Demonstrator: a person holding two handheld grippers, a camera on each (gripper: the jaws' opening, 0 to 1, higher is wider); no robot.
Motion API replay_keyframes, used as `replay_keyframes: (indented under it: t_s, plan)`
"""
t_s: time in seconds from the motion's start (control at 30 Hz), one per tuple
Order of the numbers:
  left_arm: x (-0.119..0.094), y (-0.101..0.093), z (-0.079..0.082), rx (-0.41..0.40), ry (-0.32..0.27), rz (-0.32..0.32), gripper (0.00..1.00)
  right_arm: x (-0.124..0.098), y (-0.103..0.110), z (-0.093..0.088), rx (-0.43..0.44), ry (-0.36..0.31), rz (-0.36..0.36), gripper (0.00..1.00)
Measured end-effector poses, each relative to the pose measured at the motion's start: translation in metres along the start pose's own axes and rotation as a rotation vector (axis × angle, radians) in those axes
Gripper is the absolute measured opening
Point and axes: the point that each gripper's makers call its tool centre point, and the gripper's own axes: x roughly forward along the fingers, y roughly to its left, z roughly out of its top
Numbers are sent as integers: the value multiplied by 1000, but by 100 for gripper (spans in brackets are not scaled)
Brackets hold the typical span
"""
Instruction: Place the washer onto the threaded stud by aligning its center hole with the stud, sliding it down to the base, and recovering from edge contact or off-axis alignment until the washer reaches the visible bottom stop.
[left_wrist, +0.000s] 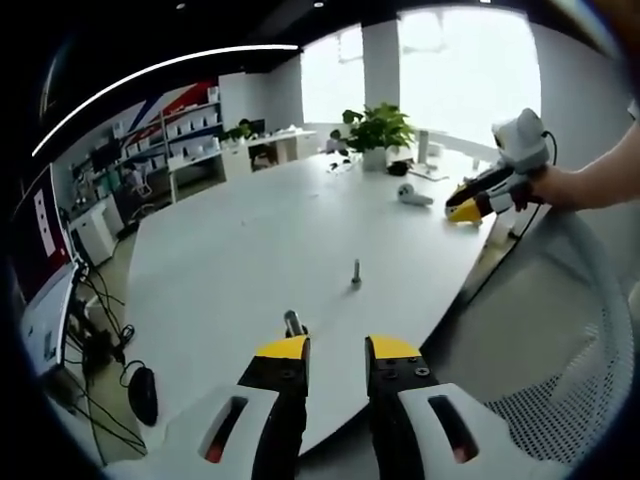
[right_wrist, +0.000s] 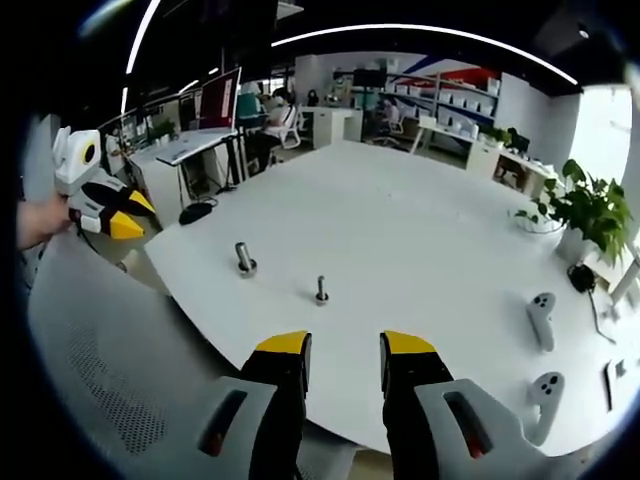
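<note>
Hovering over the near edge of the big white oval surface, the left gripper has its yellow-tipped black jaws parted with nothing between them. Just past its left jaw tip stands a short grey metal cylinder on a flat round base. Farther in on the surface, well apart from both grippers, the small upright threaded metal stud stands alone; whether a washer sits at its base is too small to tell. Right gripper shows at the far right edge of the left gripper view, held by a person's hand.

In the right gripper view, right gripper jaws also stand apart and empty, above a grey mesh chair back. Beyond them: stud, cylinder to its left, near it. Left gripper is off the surface edge at left. 2 white handheld controllers lie far right, with a green potted plant behind.
</note>
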Motion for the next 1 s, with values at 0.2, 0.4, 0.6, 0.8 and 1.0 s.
replay_keyframes:
  t_s: [0.2,0.4,0.6,0.8,1.0]
  plan:
    - [0,-2,0,-1,-2,-12,20,0,0,-1,7,4,-4,30]
    - [1,-4,2,-1,-10,-27,20,-1,0,-1,9,5,-8,30]
    - [0,-3,1,-10,-12,-20,20,2,2,-4,-7,25,2,30]
    - [-1,-3,2,-8,-16,-21,20,0,-2,-3,10,16,-11,30]
    - [0,-4,1,-5,-11,-27,20,0,-1,-2,3,13,-8,30]
